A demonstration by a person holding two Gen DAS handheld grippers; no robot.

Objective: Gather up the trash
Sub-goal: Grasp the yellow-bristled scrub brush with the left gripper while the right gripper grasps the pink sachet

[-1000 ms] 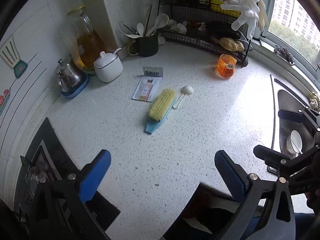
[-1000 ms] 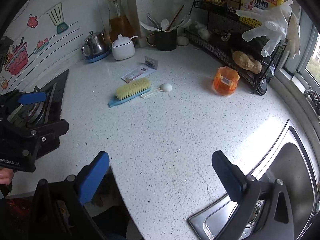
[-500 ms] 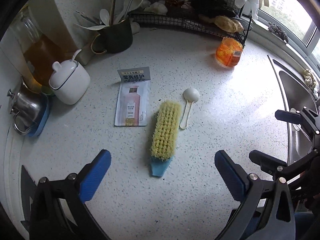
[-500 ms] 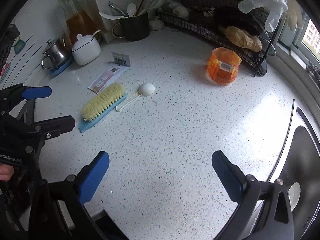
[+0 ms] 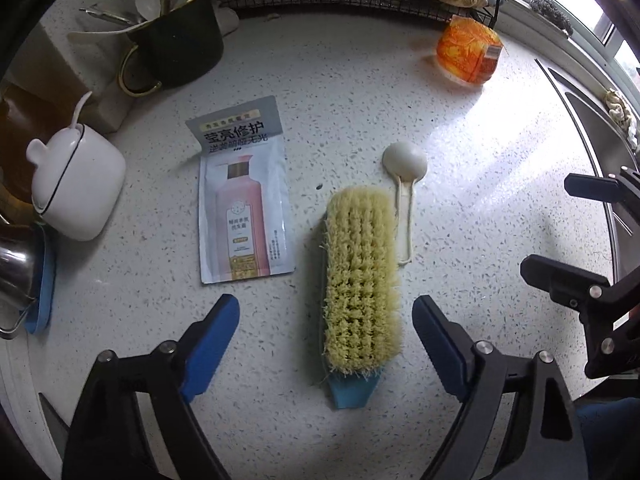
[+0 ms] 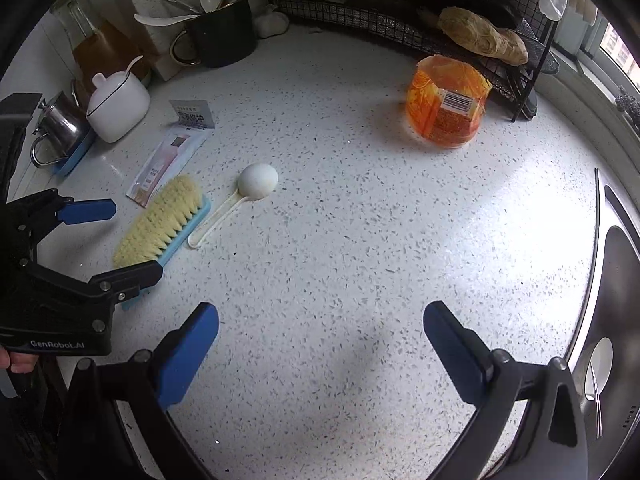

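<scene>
An empty shampoo sachet lies flat on the speckled counter; it also shows in the right wrist view. An orange plastic wrapper stands at the back right, also in the right wrist view. My left gripper is open, its fingers astride the near end of a yellow brush with a blue back. My right gripper is open and empty over bare counter, well short of the wrapper. The left gripper shows at the left of the right wrist view.
A white plastic scoop lies beside the brush. A white sugar jar, a steel kettle, a black utensil mug and a wire rack line the back. A sink is at the right.
Both grippers moved forward and lower over the counter. The left one closed in on the brush and sachet; the right one came nearer the scoop and orange wrapper. Both stayed open.
</scene>
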